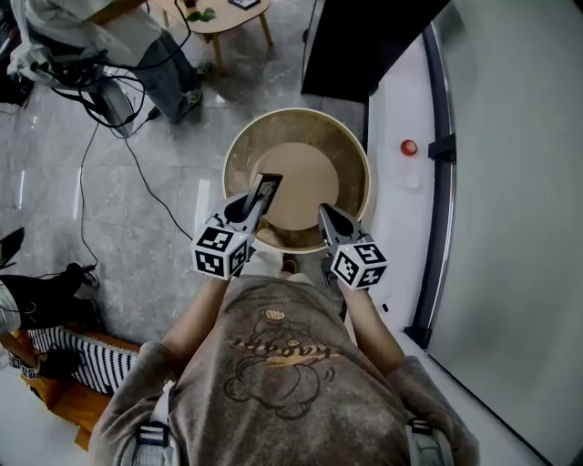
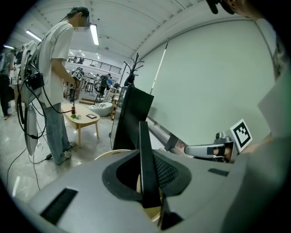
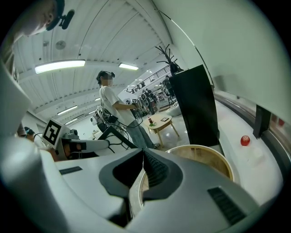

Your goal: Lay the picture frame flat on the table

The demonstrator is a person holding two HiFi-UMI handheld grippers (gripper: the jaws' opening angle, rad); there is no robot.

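1. The left gripper [image 1: 250,207] is clamped on the picture frame [image 1: 269,189], held on edge, with its long axis toward 1 o'clock.
2. The frame hangs over the round table [image 1: 239,146] near the 8 o'clock rim.
3. The right gripper [image 1: 330,217], jaws together and empty, waits at the frame's 3 o'clock.

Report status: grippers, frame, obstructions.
Left gripper shut on picture frame, frame on edge in the jaws. Right gripper shut, empty. Frame over round table, not yet flat. Nothing seen in the way.

An open lab hall: strip lights [image 3: 59,67], trailing floor cables [image 1: 82,92], coffee table [image 1: 223,18].
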